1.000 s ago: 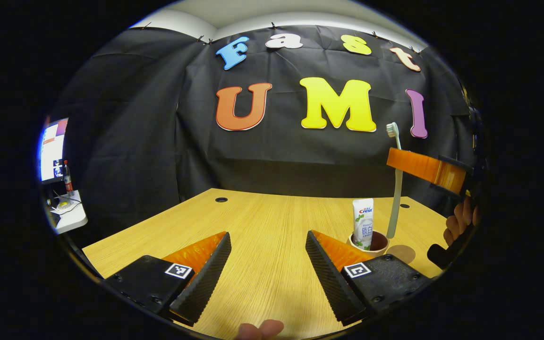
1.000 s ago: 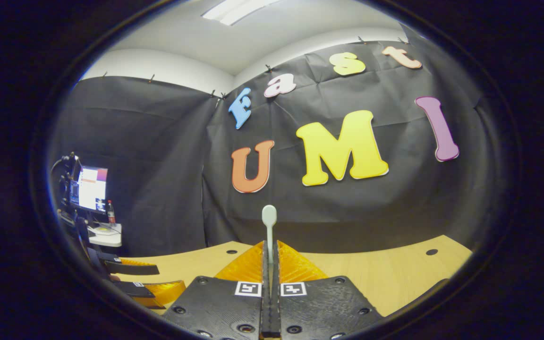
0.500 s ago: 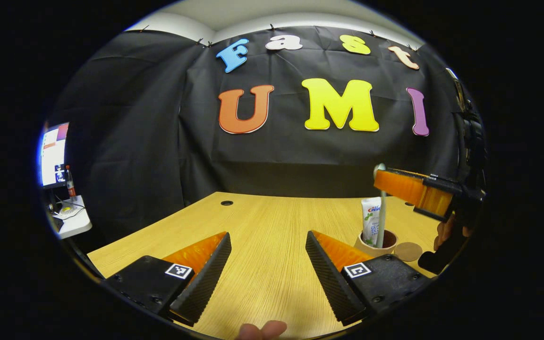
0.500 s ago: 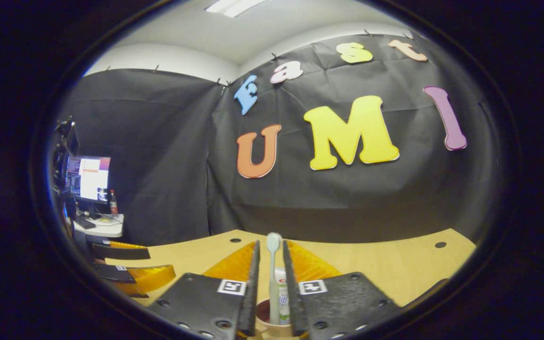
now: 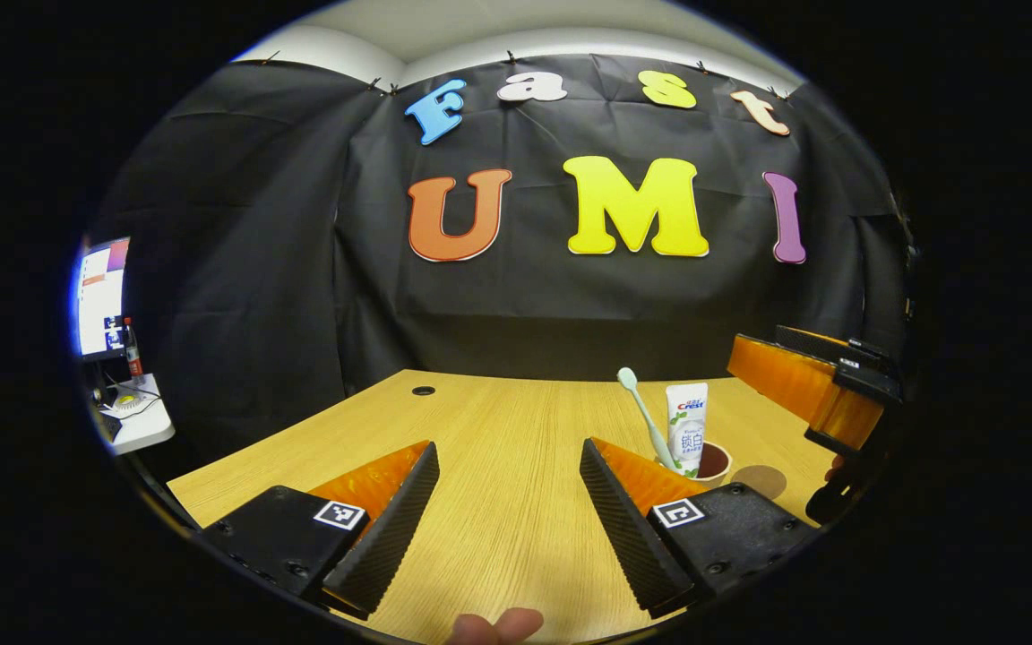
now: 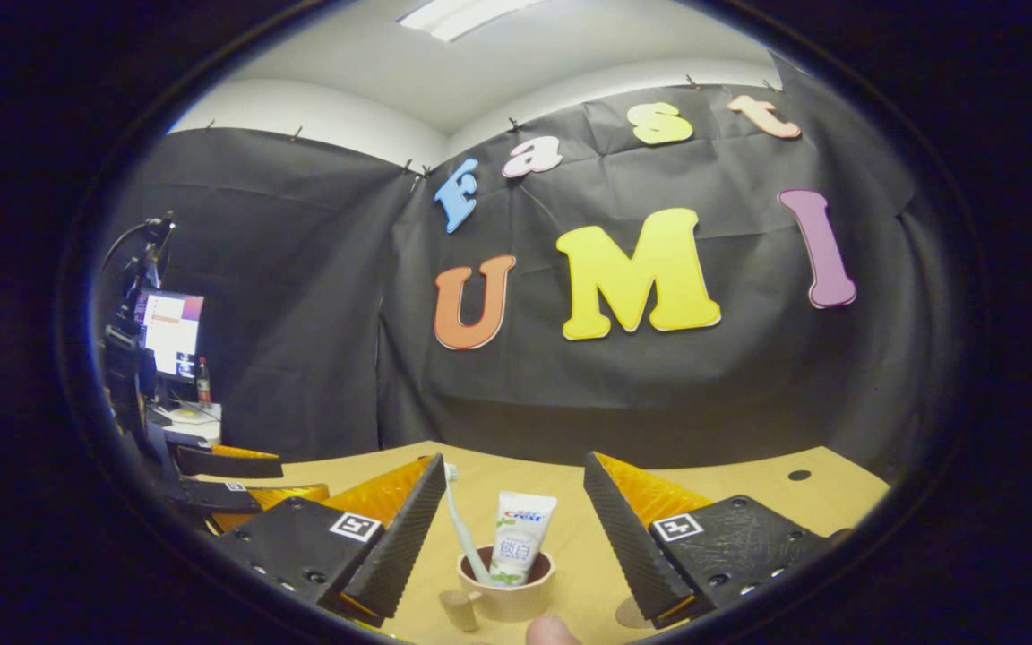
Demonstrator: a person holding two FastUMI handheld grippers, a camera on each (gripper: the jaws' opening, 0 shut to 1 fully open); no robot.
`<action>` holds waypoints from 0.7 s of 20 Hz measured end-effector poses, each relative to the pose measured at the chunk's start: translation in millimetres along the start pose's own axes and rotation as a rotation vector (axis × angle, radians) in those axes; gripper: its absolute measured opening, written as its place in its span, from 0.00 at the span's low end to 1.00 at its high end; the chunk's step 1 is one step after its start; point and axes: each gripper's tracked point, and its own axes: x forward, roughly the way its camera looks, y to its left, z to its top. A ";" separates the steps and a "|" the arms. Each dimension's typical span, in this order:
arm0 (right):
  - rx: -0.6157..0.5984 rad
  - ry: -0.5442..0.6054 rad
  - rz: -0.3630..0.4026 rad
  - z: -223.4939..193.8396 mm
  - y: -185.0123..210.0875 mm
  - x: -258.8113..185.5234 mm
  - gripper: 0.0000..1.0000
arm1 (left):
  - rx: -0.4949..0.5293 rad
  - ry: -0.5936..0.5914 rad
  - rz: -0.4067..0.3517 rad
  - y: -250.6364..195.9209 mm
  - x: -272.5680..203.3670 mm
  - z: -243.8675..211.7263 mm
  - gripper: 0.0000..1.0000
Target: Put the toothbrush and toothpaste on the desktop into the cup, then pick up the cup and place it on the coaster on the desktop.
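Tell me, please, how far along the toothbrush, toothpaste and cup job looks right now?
Done: the toothbrush and toothpaste both stand in the cup. In hand: nothing; the right claw is open around the cup without touching it, and the left claw is open over bare desk. Left: grasp the cup and set it on the coaster, which lies bare right beside it.

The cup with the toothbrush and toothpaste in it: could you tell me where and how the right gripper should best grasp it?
Probably across the cup's body from the near side with the right gripper, jaws open. The toothbrush and toothpaste block a top approach; the handle looks small.
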 end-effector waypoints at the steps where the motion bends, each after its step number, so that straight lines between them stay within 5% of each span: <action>1: 0.000 -0.005 -0.005 1.5 -1.5 -10.9 0.94 | 0.003 -0.003 -0.002 -2.1 -1.8 2.4 1.00; 8: -0.050 -0.011 -0.098 -10.4 -33.7 -108.4 0.94 | 0.021 -0.046 -0.030 -21.2 -14.4 33.6 1.00; 14: -0.025 0.028 -0.166 -31.7 -70.4 -189.7 0.94 | 0.041 0.049 -0.183 -66.5 -7.3 67.8 1.00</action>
